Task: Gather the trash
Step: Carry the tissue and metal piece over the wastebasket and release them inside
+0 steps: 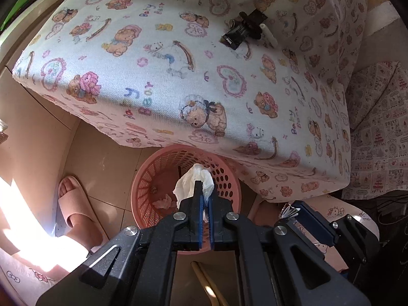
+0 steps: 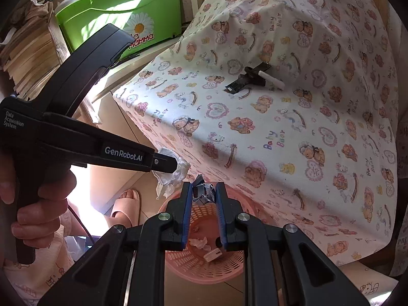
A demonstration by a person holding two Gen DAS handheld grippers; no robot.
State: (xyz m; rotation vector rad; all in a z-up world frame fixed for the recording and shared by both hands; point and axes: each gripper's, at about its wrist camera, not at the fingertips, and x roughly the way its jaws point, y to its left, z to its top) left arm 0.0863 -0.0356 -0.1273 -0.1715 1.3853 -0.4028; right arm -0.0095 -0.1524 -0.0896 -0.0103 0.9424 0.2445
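My left gripper (image 1: 205, 191) is shut on a crumpled white tissue (image 1: 190, 182) and holds it above the pink mesh basket (image 1: 150, 178). In the right wrist view the left gripper (image 2: 176, 164) shows with the tissue (image 2: 173, 176) hanging from it. My right gripper (image 2: 204, 191) is shut on a crumpled silver-blue wrapper (image 2: 202, 191), above the same basket (image 2: 204, 270). The basket holds a few scraps (image 2: 201, 243). On the bear-print tablecloth (image 1: 158, 76) lie a black wrapper (image 1: 237, 35) and a white stick-like piece (image 1: 270, 35); they also show in the right wrist view (image 2: 244, 80).
The basket stands on the tiled floor under the table's near edge. A foot in a pink slipper (image 1: 74, 204) is left of the basket. A green plastic tub (image 2: 122, 10) and stacked papers (image 2: 28, 51) stand behind the table at the left.
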